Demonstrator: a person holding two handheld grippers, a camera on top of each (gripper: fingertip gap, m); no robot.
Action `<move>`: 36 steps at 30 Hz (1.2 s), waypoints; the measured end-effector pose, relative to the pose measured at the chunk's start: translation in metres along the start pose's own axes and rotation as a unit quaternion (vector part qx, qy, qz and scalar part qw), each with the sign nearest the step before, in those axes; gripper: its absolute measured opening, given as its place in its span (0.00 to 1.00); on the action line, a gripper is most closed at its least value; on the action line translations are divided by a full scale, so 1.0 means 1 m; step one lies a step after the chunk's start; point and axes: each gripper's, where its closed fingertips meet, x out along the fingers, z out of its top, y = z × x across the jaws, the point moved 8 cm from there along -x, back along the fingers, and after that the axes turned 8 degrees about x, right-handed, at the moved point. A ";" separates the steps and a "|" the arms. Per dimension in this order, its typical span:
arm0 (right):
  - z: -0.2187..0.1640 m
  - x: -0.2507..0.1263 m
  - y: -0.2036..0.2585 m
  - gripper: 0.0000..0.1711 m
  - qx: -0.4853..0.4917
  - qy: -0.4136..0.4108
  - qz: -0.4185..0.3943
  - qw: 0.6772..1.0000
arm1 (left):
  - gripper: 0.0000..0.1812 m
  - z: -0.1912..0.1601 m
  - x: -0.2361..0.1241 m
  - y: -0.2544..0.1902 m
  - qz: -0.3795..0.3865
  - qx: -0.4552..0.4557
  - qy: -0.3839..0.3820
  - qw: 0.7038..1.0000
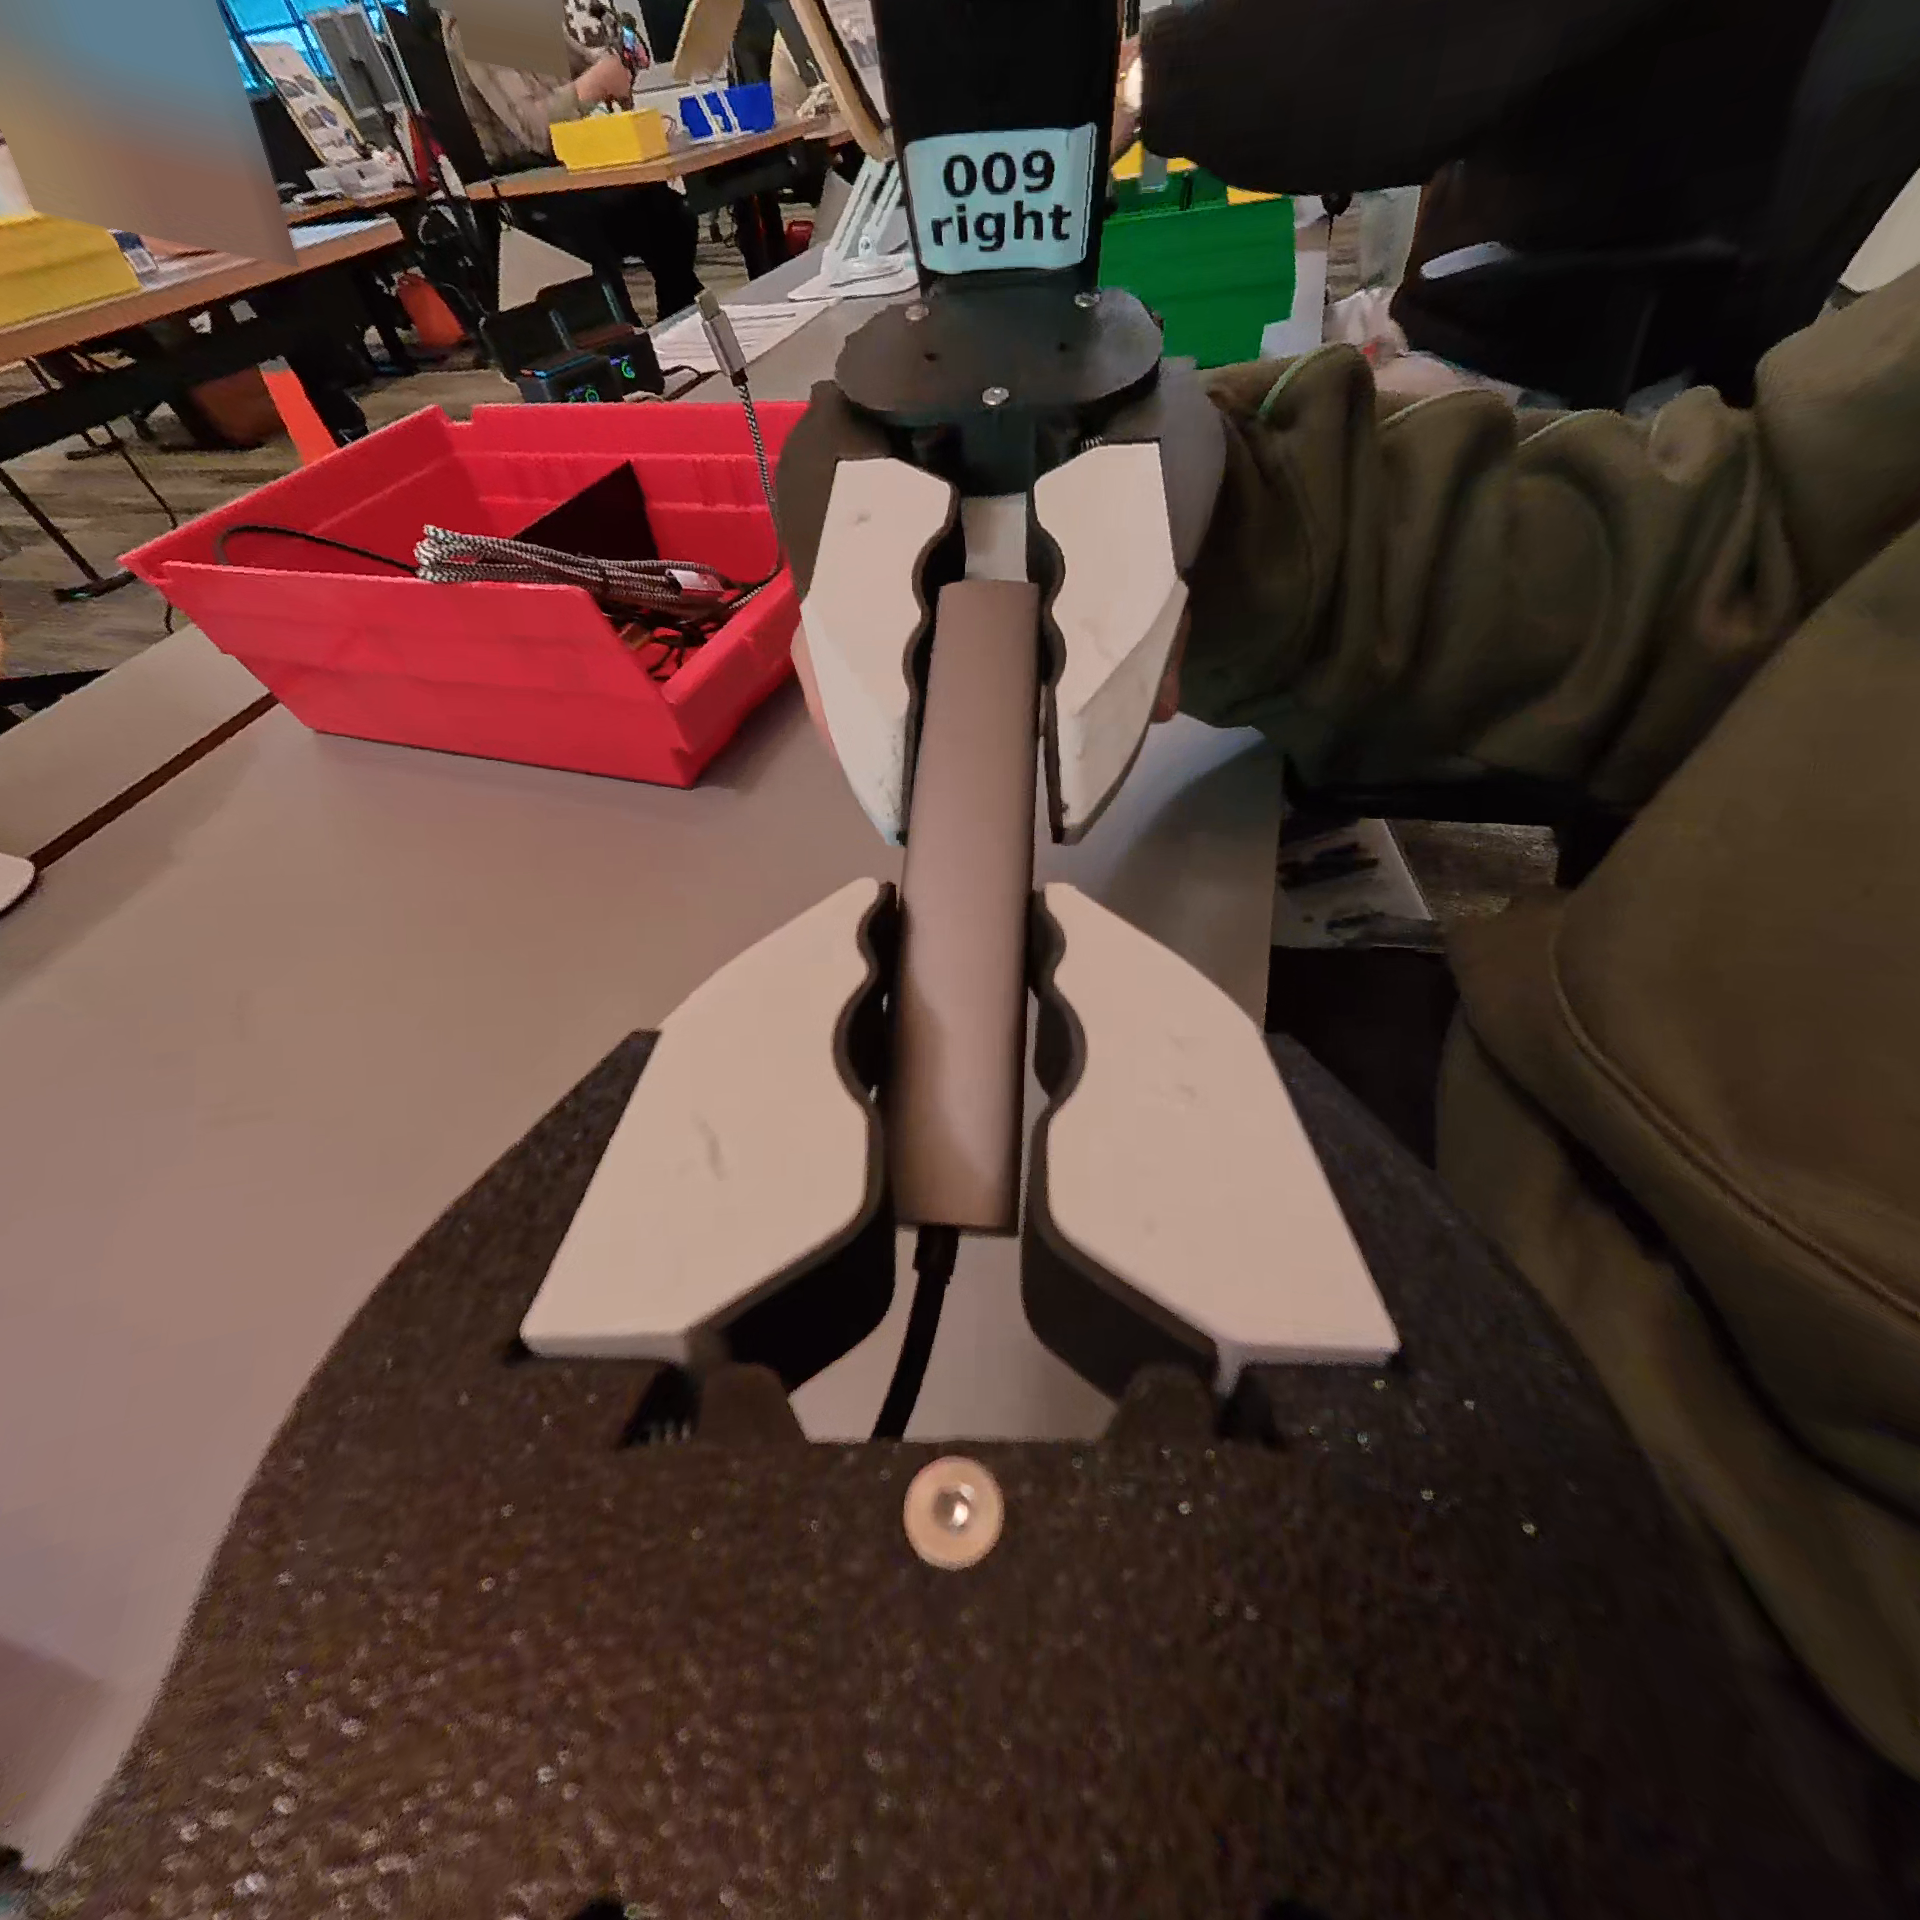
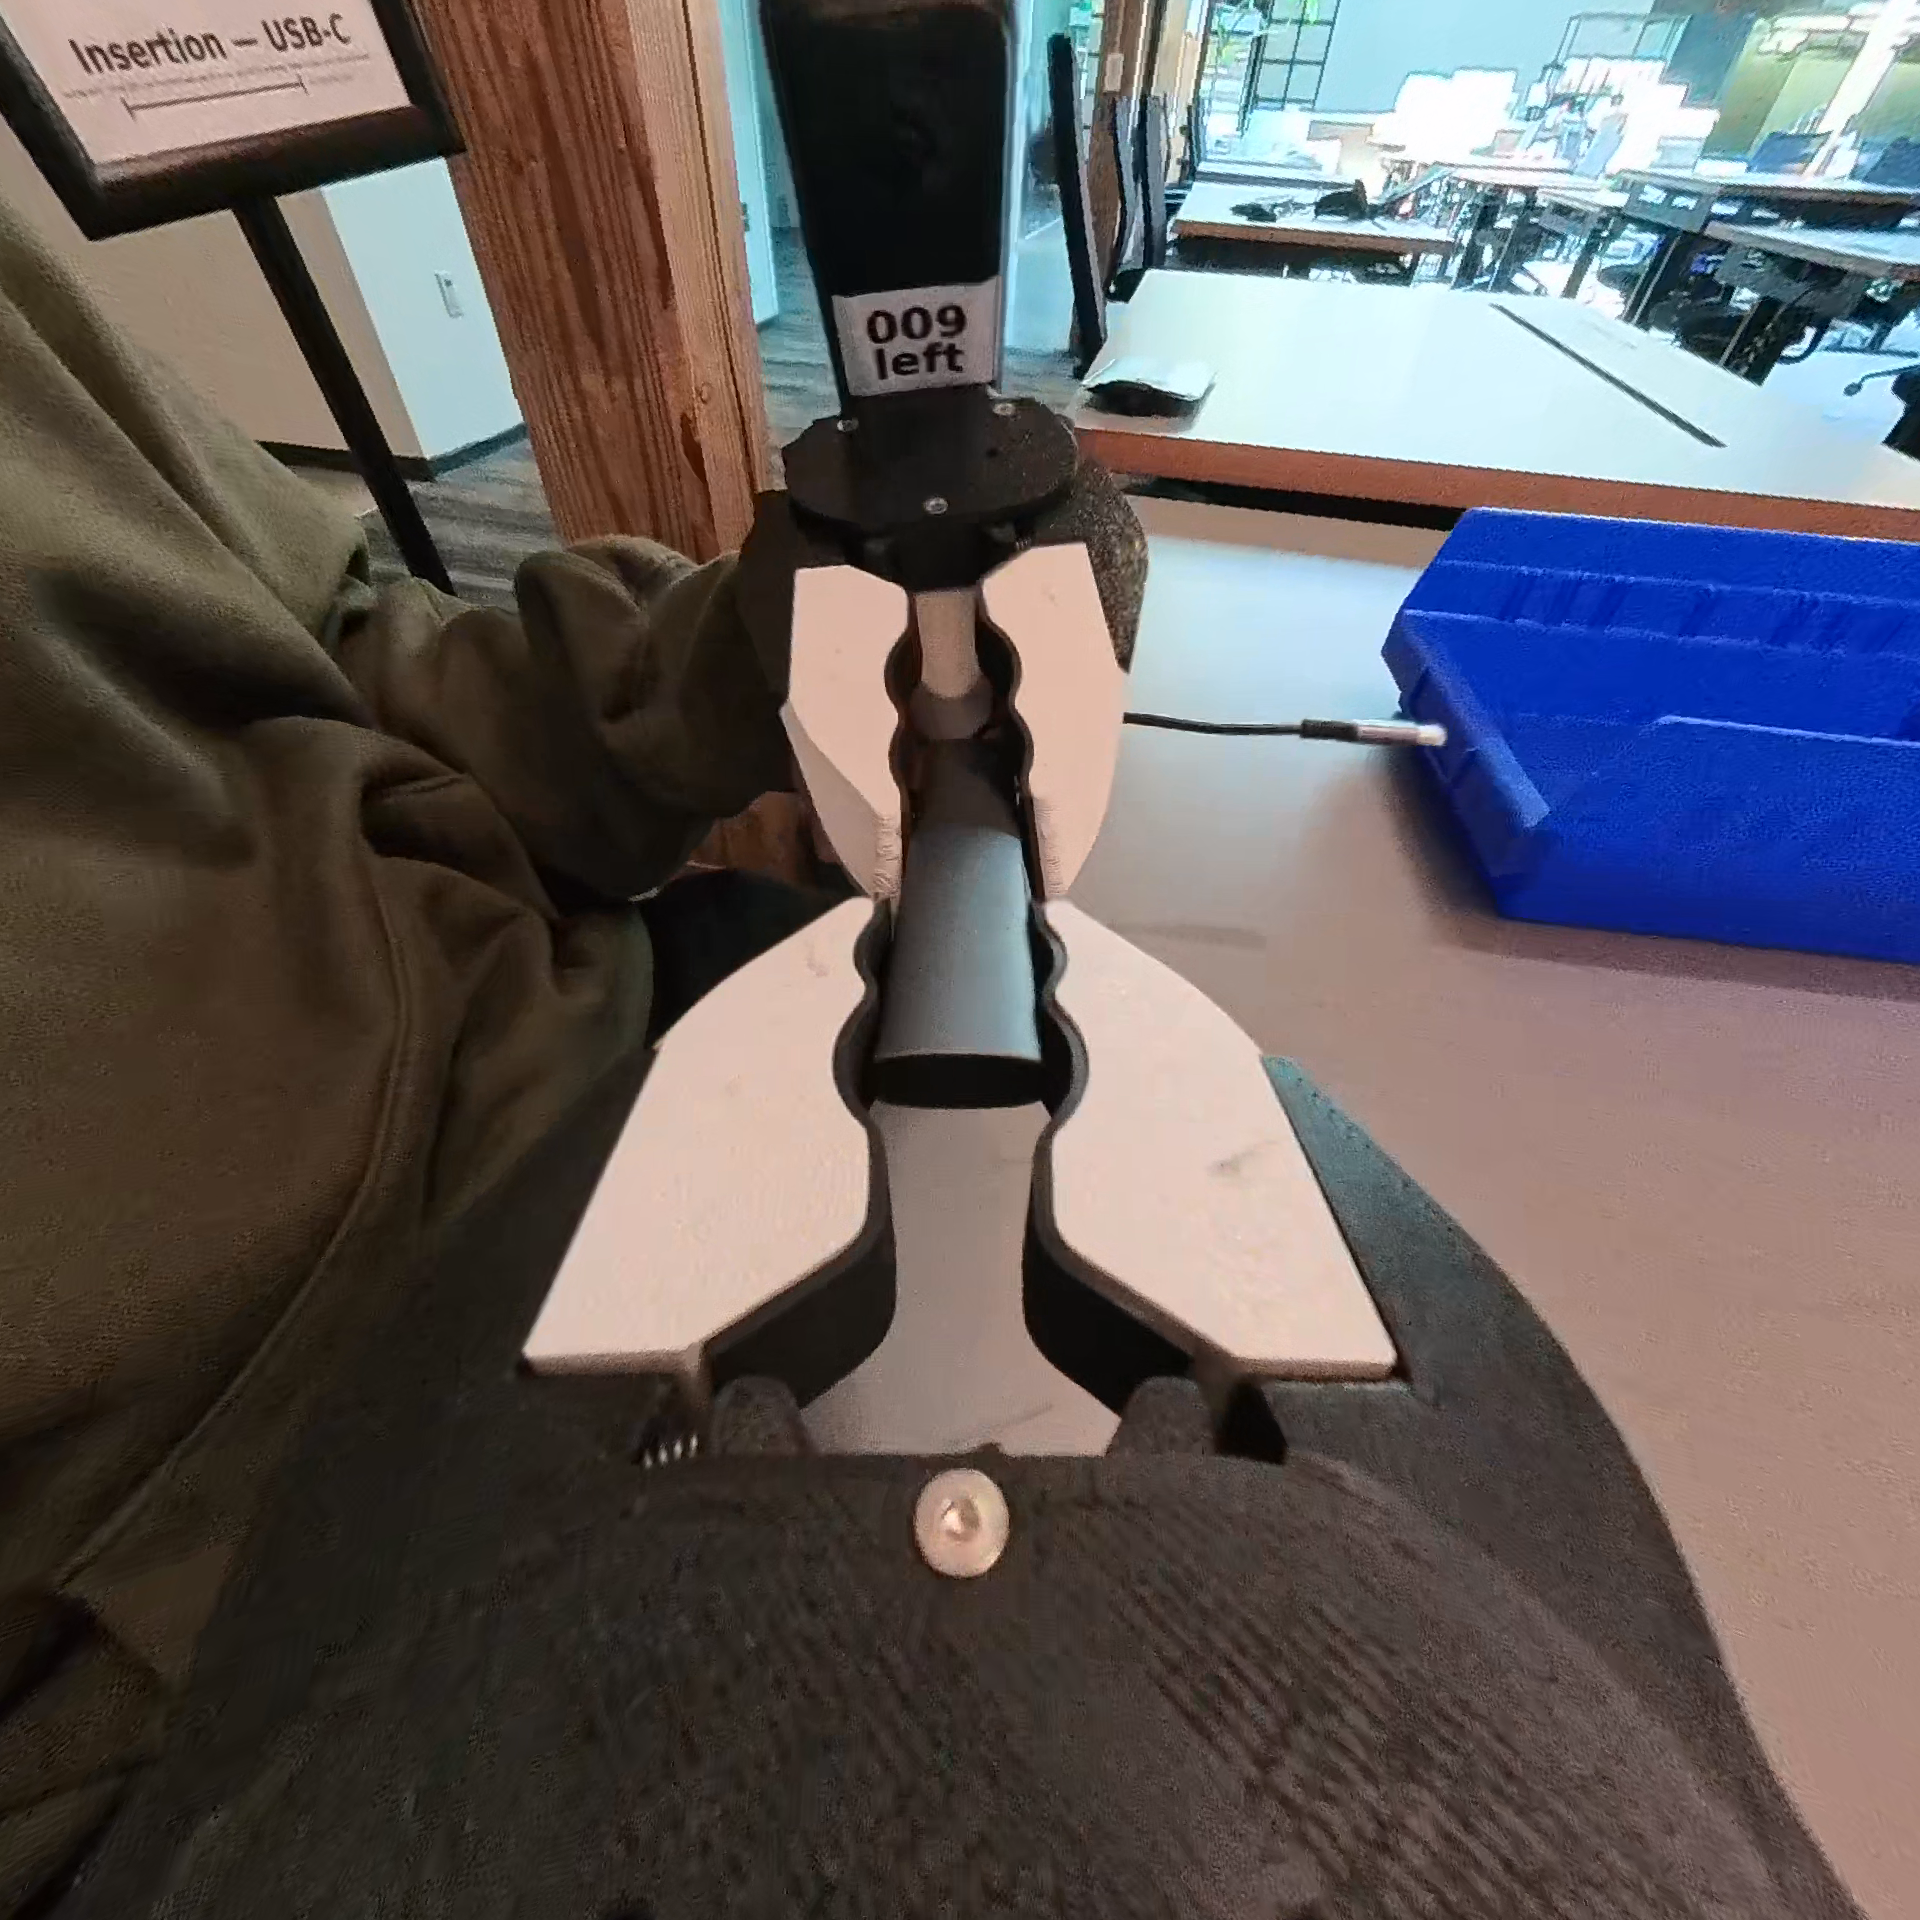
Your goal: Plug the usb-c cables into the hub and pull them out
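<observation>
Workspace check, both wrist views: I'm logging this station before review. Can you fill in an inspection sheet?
Surface: grey table, mostly bare.
Job's things: grey hub held off the table between both grippers.
Clutter: red bin on one side, blue bin on the other.
Grippers: left gripper and right gripper each shut on an end of the hub.
Cables: braided cables bundled in the red bin; black cable lying by the blue bin.
Surroundings: other tables, a sign stand.

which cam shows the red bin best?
Left wrist view: the red bin sits left of the hub, its open top showing coiled braided cables inside. Right wrist view doesn't show it at all, only a blue bin.
</observation>
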 end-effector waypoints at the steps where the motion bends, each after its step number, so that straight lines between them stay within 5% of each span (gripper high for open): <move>1: 0.000 0.001 0.001 0.14 0.001 0.007 0.001 1.000 | 0.13 0.000 -0.001 -0.001 -0.006 -0.002 0.004 1.000; 12: -0.002 0.006 0.005 0.15 0.001 0.030 -0.015 0.999 | 0.13 -0.004 0.001 -0.003 -0.006 0.008 0.023 1.000; 17: 0.006 -0.013 -0.008 0.15 -0.005 0.013 -0.092 0.996 | 0.36 0.010 -0.012 0.010 0.133 0.034 -0.034 0.990; 23: 0.039 -0.077 -0.028 0.14 -0.044 -0.020 -0.189 0.981 | 0.38 0.023 -0.047 0.022 0.322 0.093 -0.111 0.936; 30: 0.075 -0.201 -0.101 0.15 -0.028 0.051 -0.339 0.939 | 0.36 -0.014 -0.029 0.025 0.260 0.041 -0.029 0.964; 36: 0.056 -0.271 -0.162 0.15 0.064 0.003 -0.306 0.950 | 0.34 -0.033 -0.014 0.026 0.234 0.036 0.013 0.971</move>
